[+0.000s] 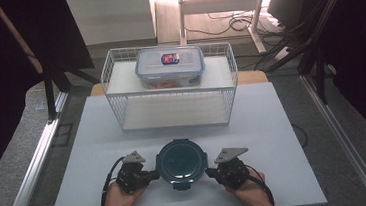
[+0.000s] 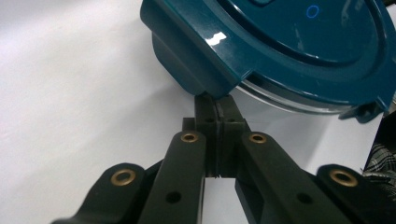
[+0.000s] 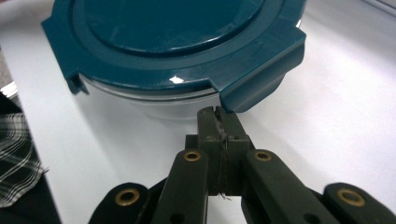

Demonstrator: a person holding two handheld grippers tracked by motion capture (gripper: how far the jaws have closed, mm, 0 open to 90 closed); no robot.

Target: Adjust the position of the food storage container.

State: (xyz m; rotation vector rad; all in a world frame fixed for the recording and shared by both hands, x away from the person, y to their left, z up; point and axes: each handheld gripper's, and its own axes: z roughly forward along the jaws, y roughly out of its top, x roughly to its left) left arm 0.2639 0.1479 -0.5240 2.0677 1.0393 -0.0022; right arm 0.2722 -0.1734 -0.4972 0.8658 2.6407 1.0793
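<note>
Round container (image 1: pixel 181 162) sat near the table's (image 1: pixel 99 140) 6 o'clock edge. Left gripper (image 1: pixel 153 175) at its 9, right gripper (image 1: pixel 210 171) at 3, both fully closed and empty, tips under the lid tabs, probably to unclip them.

So it's a round food container (image 1: pixel 181 163) with a dark teal snap-on lid (image 2: pixel 299 42), sitting upright and flat on the white table (image 1: pixel 99 140), near the front edge, about the middle. The body under the lid is clear, glass or plastic, can't tell which, and you can see a strip of it below the rim (image 3: pixel 154 95). The lid has fold-down clip flaps around the edge, and the ones in close view (image 3: pixel 259 88) hang down against the side. The lid sits on level.
</note>
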